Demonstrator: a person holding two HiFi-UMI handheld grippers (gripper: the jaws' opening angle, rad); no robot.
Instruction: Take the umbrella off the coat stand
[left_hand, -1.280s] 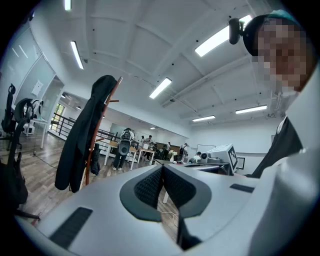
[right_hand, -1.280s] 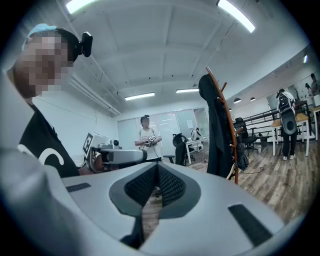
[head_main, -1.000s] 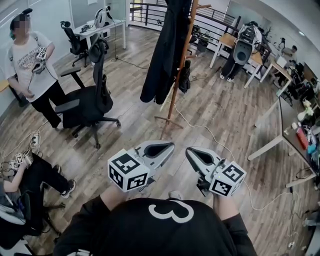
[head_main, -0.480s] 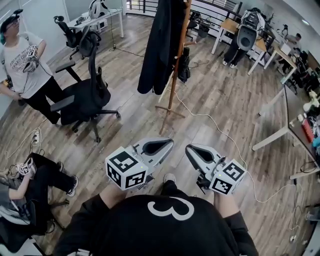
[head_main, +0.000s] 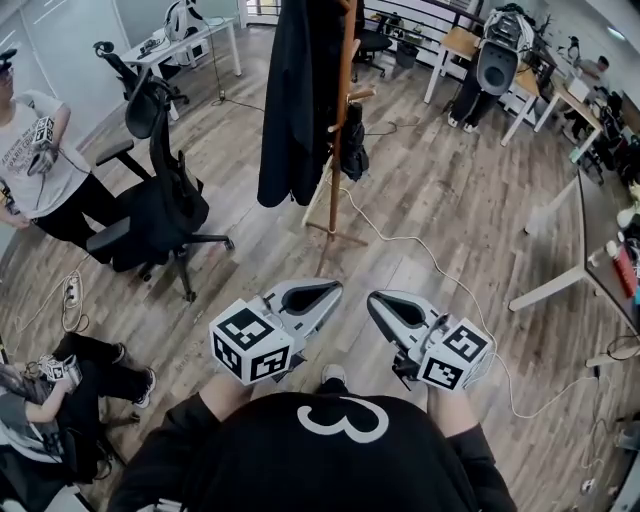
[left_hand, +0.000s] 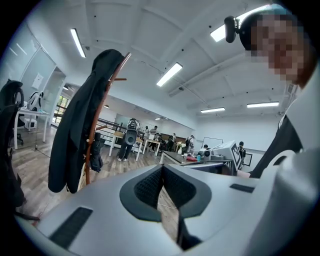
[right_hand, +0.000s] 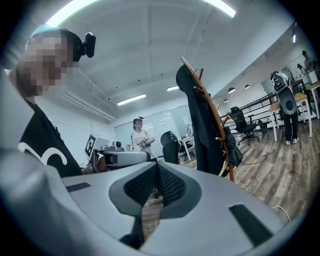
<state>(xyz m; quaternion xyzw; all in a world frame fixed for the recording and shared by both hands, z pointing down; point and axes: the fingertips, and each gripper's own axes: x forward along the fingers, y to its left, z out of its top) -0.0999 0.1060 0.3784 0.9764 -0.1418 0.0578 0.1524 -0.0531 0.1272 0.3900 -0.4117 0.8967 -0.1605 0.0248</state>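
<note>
Umbrella (head_main: 350, 150): black, folded compact, hanging from a peg on the right side of the stand (head_main: 342, 80), about mid-pole. Long axis is near vertical, free end pointing down at the floor. Can't tell which end is the handle; it's too small and dark in every view.

Coat (head_main: 292, 100) hangs on the stand's left side and covers most of the upper pole. The stand's top is cut off by the head view's edge. A pale strip (head_main: 318, 196) slants below the coat beside the pole; can't identify it.

Left gripper (head_main: 336, 288): jaws closed together, nothing between them. Right gripper (head_main: 373, 299): same, jaws together, empty. Both sit low in front of the person's chest, side by side, tips aimed toward the stand.

The umbrella is well apart from both sets of fingers, ahead of them, no contact. In the left gripper view it sits left of the jaws; in the right gripper view, right of them.
</note>
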